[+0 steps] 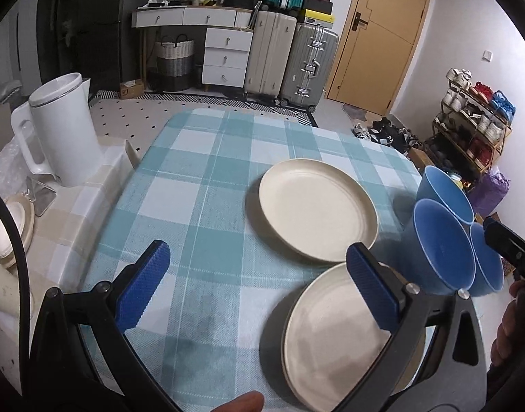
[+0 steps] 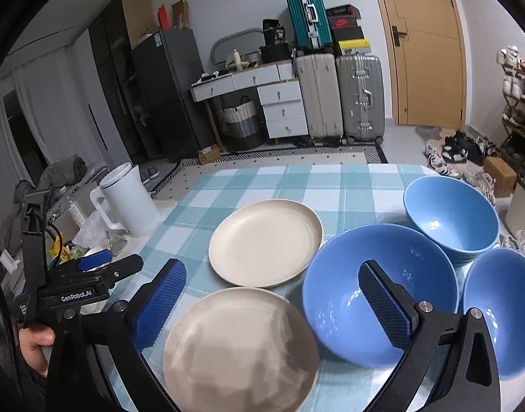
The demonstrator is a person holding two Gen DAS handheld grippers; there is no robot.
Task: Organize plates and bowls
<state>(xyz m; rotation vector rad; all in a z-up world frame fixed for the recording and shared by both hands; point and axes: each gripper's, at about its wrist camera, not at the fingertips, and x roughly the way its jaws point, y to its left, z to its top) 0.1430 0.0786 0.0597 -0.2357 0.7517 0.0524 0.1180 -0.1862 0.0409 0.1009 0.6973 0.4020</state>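
Two cream plates lie on the blue checked tablecloth (image 1: 200,206): a far plate (image 1: 317,209) (image 2: 266,242) and a near plate (image 1: 334,340) (image 2: 242,346). Three blue bowls stand to their right: far bowl (image 2: 451,213) (image 1: 444,189), middle bowl (image 2: 365,292) (image 1: 441,243), near bowl (image 2: 503,305) (image 1: 486,264). My left gripper (image 1: 259,288) is open and empty, above the cloth left of the near plate. My right gripper (image 2: 272,305) is open and empty, above the near plate and the middle bowl.
A white kettle (image 1: 63,130) (image 2: 128,202) stands on a side surface left of the table, with more cream dishes (image 1: 8,230) beside it. Suitcases (image 1: 290,58), drawers and a shoe rack (image 1: 475,127) stand beyond the table.
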